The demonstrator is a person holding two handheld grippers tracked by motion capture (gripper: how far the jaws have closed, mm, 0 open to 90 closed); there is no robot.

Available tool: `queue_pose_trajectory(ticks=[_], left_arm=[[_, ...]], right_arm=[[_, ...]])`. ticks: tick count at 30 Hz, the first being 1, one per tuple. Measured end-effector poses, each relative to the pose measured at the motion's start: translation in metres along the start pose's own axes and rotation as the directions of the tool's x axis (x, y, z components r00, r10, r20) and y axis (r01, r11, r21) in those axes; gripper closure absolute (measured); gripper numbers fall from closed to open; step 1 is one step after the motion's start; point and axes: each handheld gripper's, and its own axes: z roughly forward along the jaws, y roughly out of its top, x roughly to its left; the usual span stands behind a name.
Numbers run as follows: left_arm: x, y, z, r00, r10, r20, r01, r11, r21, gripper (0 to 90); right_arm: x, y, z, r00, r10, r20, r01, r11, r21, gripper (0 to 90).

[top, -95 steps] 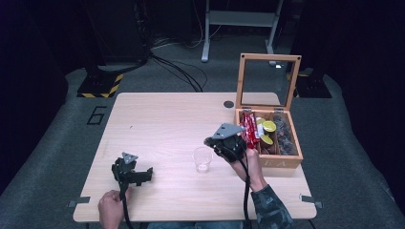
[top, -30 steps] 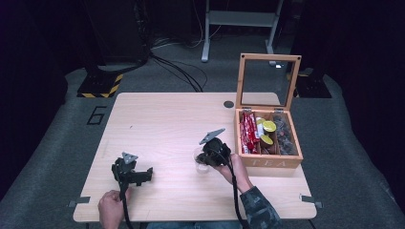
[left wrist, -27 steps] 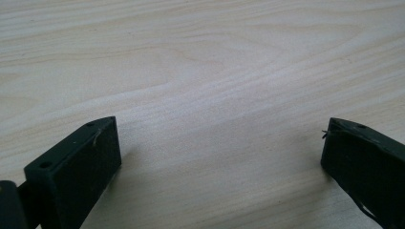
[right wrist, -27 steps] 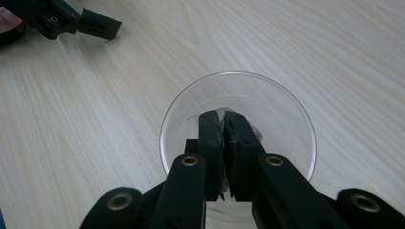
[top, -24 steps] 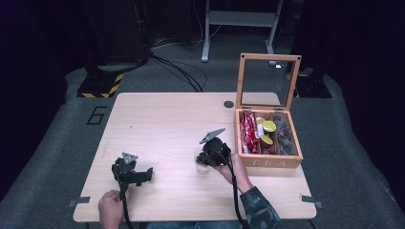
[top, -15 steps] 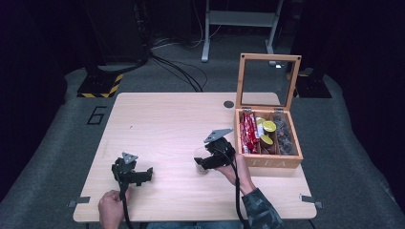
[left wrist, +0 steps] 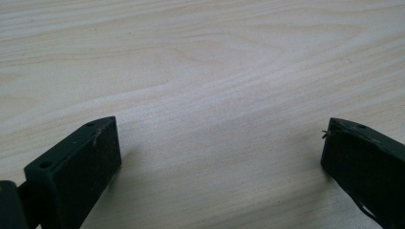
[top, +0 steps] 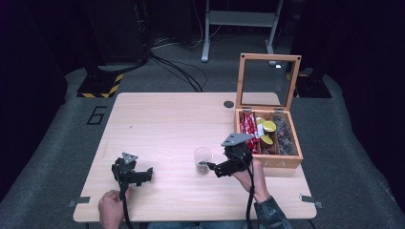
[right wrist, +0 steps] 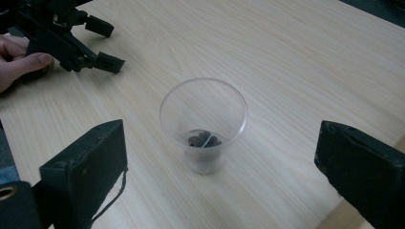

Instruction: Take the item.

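The right gripper (right wrist: 219, 157) jaws have just spread, releasing a dark item into the cup (right wrist: 204, 125) ahead; the left gripper (left wrist: 222, 157) rests released.

Right tongs (top: 212, 168) beside clear cup (top: 202, 160)

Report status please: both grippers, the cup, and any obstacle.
Right gripper open, jaws just opened, nothing between them. Left gripper open on bare table. Plastic cup upright, dark item inside. No obstacle near.
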Motion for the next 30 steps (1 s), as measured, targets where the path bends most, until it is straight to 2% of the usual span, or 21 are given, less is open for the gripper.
queue_pose_trajectory(ticks=[9,13,17,21,26,30], left_arm=[[0.000,0.000,0.000,1.0000,-0.001,-0.003,0.001,1.0000,-0.004,0.0],[0.000,0.000,0.000,1.0000,-0.001,-0.001,0.001,1.0000,-0.002,0.0],[0.000,0.000,0.000,1.0000,-0.001,-0.003,0.001,1.0000,-0.004,0.0],[0.000,0.000,0.000,1.0000,0.000,0.000,0.000,1.0000,0.000,0.0],[0.000,0.000,0.000,1.0000,-0.002,-0.003,0.002,1.0000,-0.005,0.0],[0.000,0.000,0.000,1.0000,-0.001,-0.001,0.001,1.0000,-0.002,0.0]], right_arm=[[-0.010,-0.023,-0.031,0.9960,0.033,0.083,-0.032,0.9994,-0.013,3.5],[-0.014,-0.036,-0.044,0.9938,0.057,0.095,-0.054,0.9979,-0.036,3.2],[-0.019,-0.049,-0.057,0.9893,0.076,0.125,-0.071,0.9966,-0.042,2.9],[-0.026,-0.065,-0.070,0.9826,0.116,0.145,-0.109,0.9927,-0.050,2.7],[-0.038,-0.091,-0.082,0.9610,0.169,0.219,-0.159,0.9854,-0.061,2.5],[-0.044,-0.115,-0.083,0.9404,0.190,0.282,-0.184,0.9818,-0.047,2.0]])
